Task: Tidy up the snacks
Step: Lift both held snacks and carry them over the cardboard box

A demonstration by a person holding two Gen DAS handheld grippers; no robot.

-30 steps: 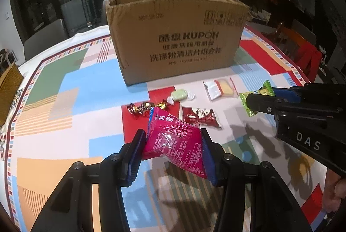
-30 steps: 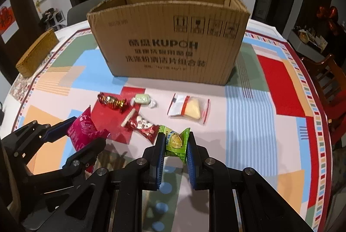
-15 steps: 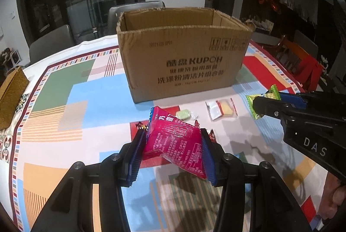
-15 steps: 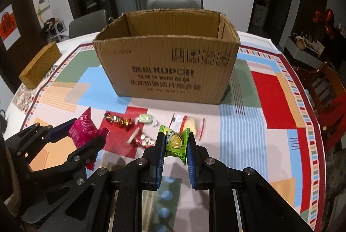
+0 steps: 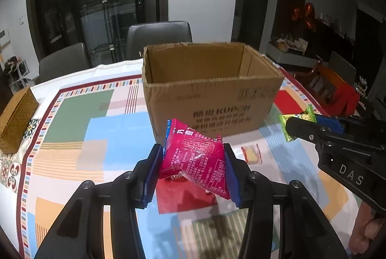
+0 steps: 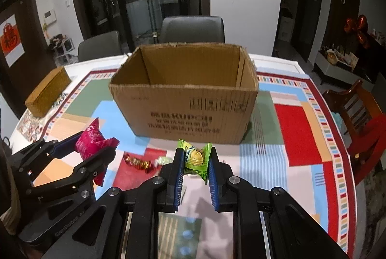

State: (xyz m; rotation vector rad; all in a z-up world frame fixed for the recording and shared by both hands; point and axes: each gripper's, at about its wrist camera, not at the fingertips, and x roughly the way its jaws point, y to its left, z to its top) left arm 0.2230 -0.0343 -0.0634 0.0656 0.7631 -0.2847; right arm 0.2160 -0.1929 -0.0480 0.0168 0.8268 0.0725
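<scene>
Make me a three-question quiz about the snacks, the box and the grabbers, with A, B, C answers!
1. Where is the woven box?
A. inside the cardboard box
B. near the table's left edge
C. on a chair

2. What colour is the packet in the right gripper?
A. green
B. blue
C. white

3. What state is the cardboard box in?
A. taped shut
B. tipped over
C. open at the top

Answers: 1 B, it sits by the tablecloth's left border. 2 A, the green snack packet is pinched between the pads. 3 C, its inner walls show.
</scene>
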